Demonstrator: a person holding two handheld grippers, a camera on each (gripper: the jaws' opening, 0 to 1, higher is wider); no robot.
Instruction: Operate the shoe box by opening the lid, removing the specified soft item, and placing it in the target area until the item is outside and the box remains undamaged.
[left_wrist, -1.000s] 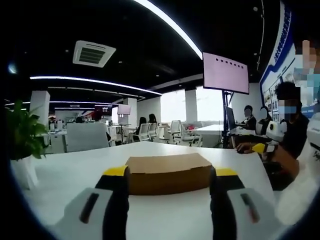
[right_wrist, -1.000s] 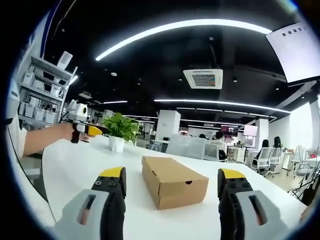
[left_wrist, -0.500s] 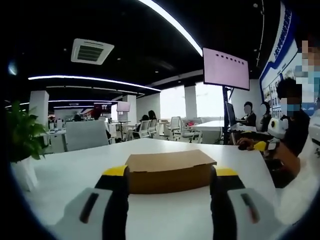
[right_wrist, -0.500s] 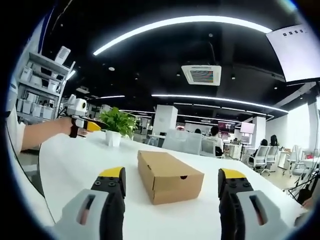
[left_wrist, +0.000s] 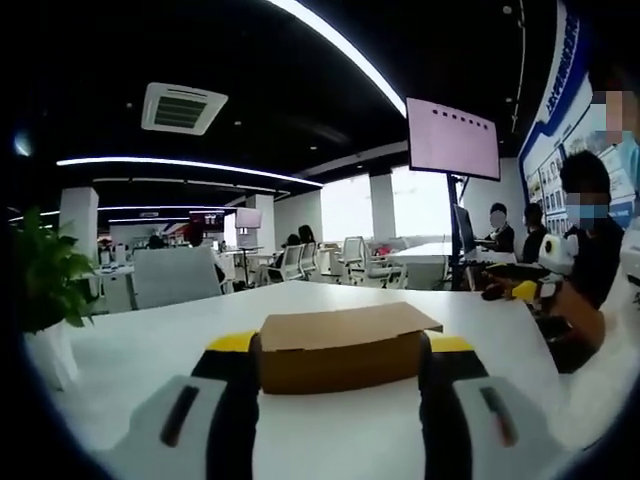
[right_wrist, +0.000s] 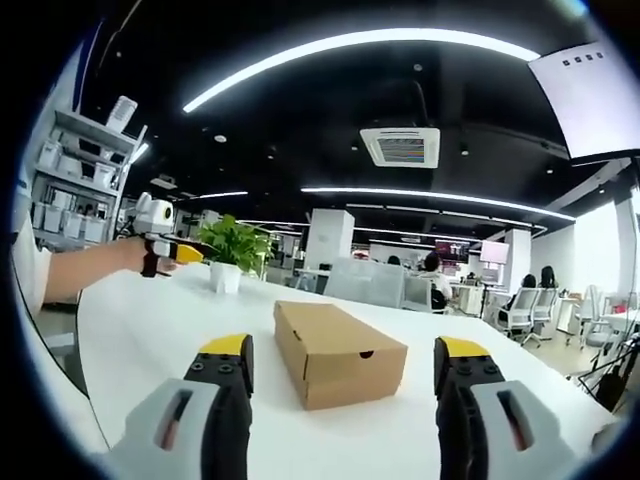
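A closed brown cardboard shoe box (left_wrist: 340, 348) lies on the white table (left_wrist: 140, 345), its long side facing my left gripper (left_wrist: 342, 372). That gripper is open, and the box sits beyond its yellow-tipped jaws, untouched. In the right gripper view the same box (right_wrist: 335, 338) shows one end with a finger notch. My right gripper (right_wrist: 342, 375) is open, short of the box. A hand holds the left gripper (right_wrist: 165, 250) at the far left of the right gripper view. The right gripper (left_wrist: 522, 292) appears at the right of the left gripper view.
A potted green plant (left_wrist: 45, 290) (right_wrist: 235, 255) stands on the table beyond the box. A screen on a stand (left_wrist: 452, 140), office chairs and seated people lie behind the table. Shelving (right_wrist: 75, 170) rises at the left.
Both views have shifted slightly with the hands. The box stays closed and in place, and both grippers stay open.
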